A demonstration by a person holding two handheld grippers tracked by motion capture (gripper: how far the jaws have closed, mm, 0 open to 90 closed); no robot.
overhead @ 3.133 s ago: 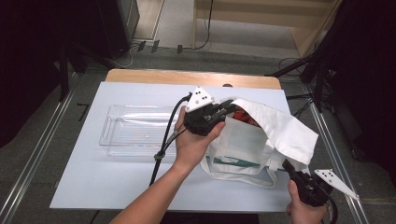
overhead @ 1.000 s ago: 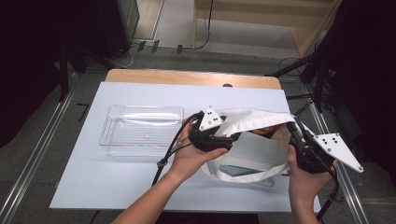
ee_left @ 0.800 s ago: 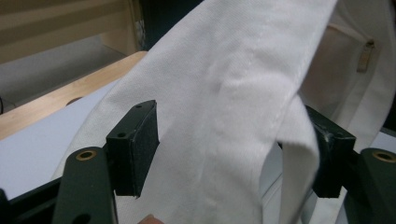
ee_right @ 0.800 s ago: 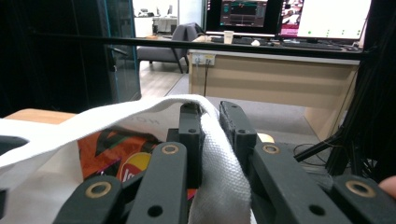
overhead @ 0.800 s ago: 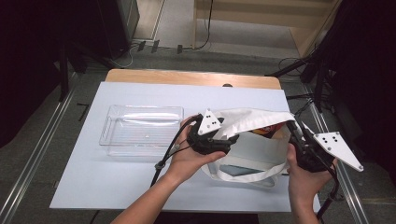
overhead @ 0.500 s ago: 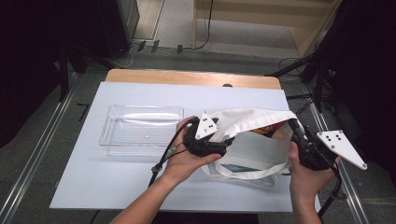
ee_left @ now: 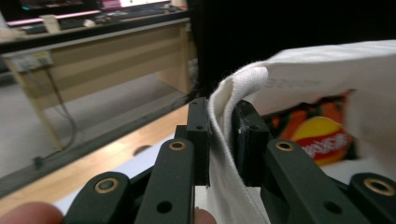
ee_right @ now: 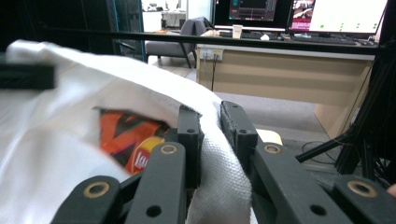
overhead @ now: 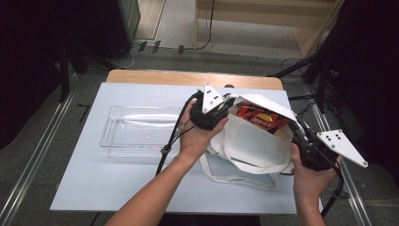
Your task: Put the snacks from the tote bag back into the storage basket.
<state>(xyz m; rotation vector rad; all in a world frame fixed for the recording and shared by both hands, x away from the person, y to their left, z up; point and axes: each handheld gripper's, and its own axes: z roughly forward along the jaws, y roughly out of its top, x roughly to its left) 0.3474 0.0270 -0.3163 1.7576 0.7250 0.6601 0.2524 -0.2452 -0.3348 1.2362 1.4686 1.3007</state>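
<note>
A white cloth tote bag (overhead: 249, 146) lies on the table with its mouth held open. Inside it sits a red and orange chip packet (overhead: 259, 117). My left gripper (overhead: 230, 100) is at the bag's far left rim. Its jaws have just been closing and now pinch the white hem (ee_left: 224, 93) between the pads. My right gripper (overhead: 295, 126) is shut on the rim at the bag's right side, with cloth (ee_right: 210, 154) clamped between its jaws. The chip packet (ee_left: 322, 135) shows past the left jaws, and the same packet (ee_right: 126, 135) shows under the raised cloth in the right gripper view.
A clear plastic tray (overhead: 141, 129) stands to the left of the bag on the white table cover (overhead: 94, 183). The bag's strap (overhead: 235, 178) loops toward the near edge. Beyond the wooden table edge (overhead: 188, 77) are floor and cables.
My left gripper has closed on the bag's rim and lifted it up and back, widening the mouth and baring more of the chip packet. The right gripper has stayed put.
</note>
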